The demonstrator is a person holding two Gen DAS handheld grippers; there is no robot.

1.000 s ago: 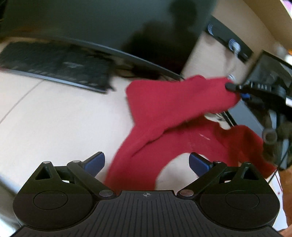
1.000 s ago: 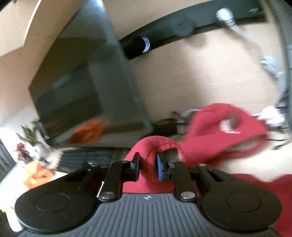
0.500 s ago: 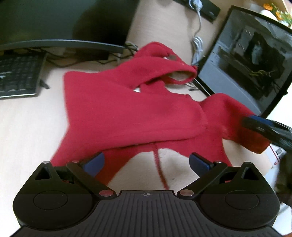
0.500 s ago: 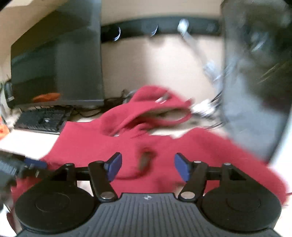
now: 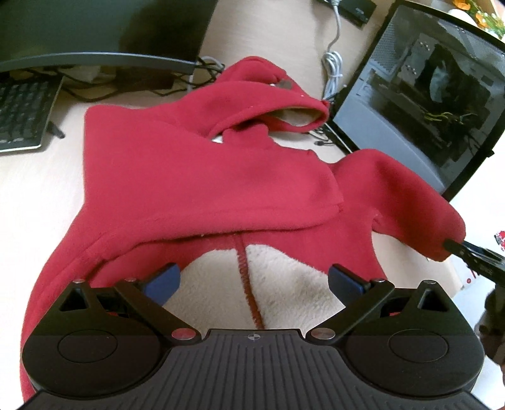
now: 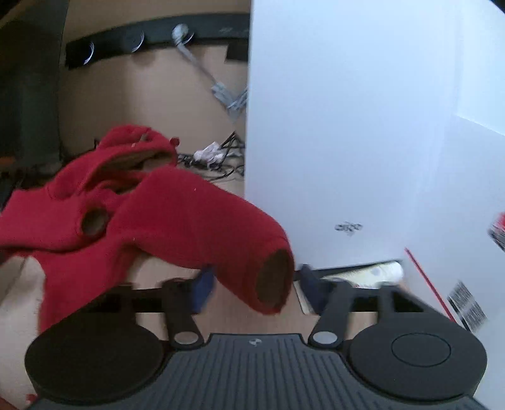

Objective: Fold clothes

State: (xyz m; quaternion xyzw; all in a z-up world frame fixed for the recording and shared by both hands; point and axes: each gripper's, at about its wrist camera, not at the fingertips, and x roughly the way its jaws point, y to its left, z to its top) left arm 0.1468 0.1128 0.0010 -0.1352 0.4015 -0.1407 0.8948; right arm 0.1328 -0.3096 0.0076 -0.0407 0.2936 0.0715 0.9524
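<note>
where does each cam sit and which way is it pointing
Left wrist: sits on the left gripper, angled down over the red hooded fleece toward a monitor and keyboard; its open fingers show, and the right gripper at the sleeve cuff.
Right wrist: sits on the right gripper, facing the sleeve cuff between its closing jaws, beside a white box.
Shared: the fleece, its hood and that sleeve.

Nothing is reading clearly. A small dark mark is showing on the white box [image 6: 347,157] at the right, too blurred to make out, and a barcode label [image 6: 467,307] is sitting near its lower right corner, digits illegible.
</note>
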